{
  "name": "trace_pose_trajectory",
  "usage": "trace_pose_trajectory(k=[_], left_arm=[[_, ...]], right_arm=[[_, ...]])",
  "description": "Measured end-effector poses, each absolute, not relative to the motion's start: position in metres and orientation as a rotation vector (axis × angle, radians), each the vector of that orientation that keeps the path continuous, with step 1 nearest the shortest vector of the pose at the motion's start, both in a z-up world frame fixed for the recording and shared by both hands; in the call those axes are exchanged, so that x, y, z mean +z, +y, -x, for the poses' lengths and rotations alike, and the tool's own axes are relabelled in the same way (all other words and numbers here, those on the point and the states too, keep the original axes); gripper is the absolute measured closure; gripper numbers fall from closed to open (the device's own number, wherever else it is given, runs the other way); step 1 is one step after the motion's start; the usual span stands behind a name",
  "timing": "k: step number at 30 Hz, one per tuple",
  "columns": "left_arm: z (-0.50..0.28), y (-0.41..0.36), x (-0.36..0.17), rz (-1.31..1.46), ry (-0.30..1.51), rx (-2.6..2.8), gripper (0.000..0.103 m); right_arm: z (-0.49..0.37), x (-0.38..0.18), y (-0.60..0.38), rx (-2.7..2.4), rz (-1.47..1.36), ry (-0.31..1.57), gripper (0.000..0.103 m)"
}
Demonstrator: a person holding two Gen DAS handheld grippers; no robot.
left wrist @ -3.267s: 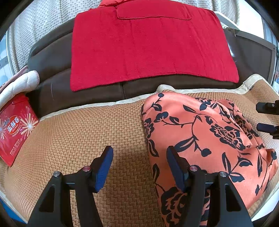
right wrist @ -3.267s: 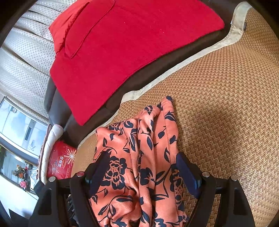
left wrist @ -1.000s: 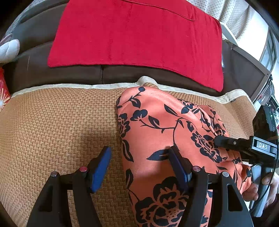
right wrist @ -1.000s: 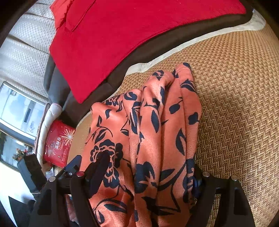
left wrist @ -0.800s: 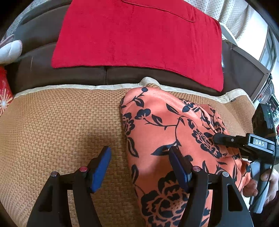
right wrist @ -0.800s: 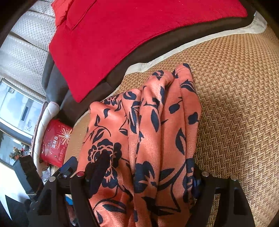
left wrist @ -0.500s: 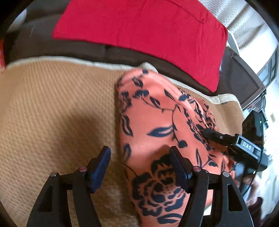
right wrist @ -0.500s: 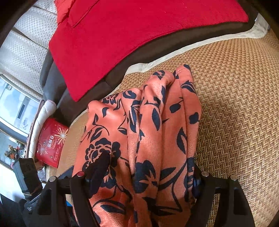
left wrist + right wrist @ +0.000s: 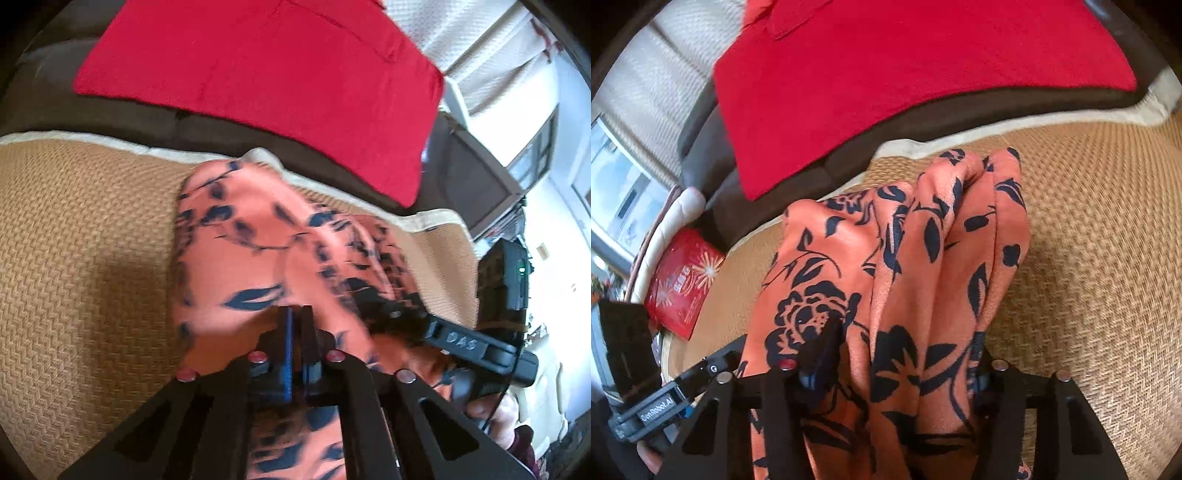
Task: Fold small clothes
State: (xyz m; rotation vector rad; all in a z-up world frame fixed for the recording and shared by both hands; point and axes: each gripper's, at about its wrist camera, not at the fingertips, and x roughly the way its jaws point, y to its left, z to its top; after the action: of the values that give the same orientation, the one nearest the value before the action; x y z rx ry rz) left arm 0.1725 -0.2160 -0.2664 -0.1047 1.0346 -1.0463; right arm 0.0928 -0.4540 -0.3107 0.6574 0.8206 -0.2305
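The left tool [image 9: 295, 314] has its two blue pads pressed together with no gap between them. They sit against the near fold of the orange floral garment [image 9: 243, 266]; whether a thin edge of cloth is pinched between them cannot be told, as the view is blurred. The garment lies bunched on the woven mat [image 9: 85, 236] that covers the sofa seat, its far tip near the mat's pale border below the red towel [image 9: 258, 81] draped over the dark backrest.

The right tool [image 9: 905, 350] stands about half open, and its jaws have just been closing. A thick gathered bundle of the same orange floral garment [image 9: 923, 266] fills the space between them: the left finger [image 9: 827, 343] lies against the cloth, while the right finger is mostly hidden behind the folds. The cloth rises from the tool in long pleats toward the backrest. A red packet [image 9: 683, 284] lies at the mat's far left edge.
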Motion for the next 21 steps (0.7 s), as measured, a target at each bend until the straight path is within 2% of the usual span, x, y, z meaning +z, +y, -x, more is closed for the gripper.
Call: trace_pose_trajectory(k=[4,6,7,8,10,15,17,18,20,21], left_arm=[[-0.177,-0.210,-0.265,0.094,1.047,-0.957,0.103],[-0.186,-0.197,-0.266,0.101,1.061,-0.873,0.098],[-0.189,-0.195,-0.268,0.089,1.062,-0.837,0.086],[-0.194,-0.189,-0.271,0.068,1.071,-0.785,0.061],[-0.200,-0.183,-0.277,0.066,1.094,-0.756,0.034],[-0.189,-0.198,-0.289,0.033,1.172,-0.861,0.033],[-0.188,-0.200,-0.289,0.044,1.169,-0.869,0.037],[-0.189,-0.201,-0.289,0.078,1.178,-0.881,0.042],[-0.192,-0.204,-0.288,0.116,1.174,-0.909,0.070],[-0.189,-0.205,-0.287,0.117,1.156,-0.924,0.073]], right_arm=[[-0.107,-0.311,-0.438,-0.225,-0.620,0.843,0.048],[-0.108,-0.315,-0.441,-0.235,-0.629,0.856,0.048],[-0.109,-0.317,-0.442,-0.235,-0.642,0.858,0.048],[-0.110,-0.317,-0.444,-0.231,-0.655,0.856,0.048],[-0.111,-0.319,-0.445,-0.225,-0.667,0.856,0.048],[-0.112,-0.318,-0.443,-0.228,-0.665,0.855,0.048],[-0.109,-0.319,-0.445,-0.230,-0.667,0.853,0.048],[-0.105,-0.319,-0.450,-0.226,-0.669,0.849,0.048],[-0.105,-0.319,-0.449,-0.220,-0.659,0.844,0.048],[-0.105,-0.319,-0.448,-0.215,-0.649,0.840,0.048]])
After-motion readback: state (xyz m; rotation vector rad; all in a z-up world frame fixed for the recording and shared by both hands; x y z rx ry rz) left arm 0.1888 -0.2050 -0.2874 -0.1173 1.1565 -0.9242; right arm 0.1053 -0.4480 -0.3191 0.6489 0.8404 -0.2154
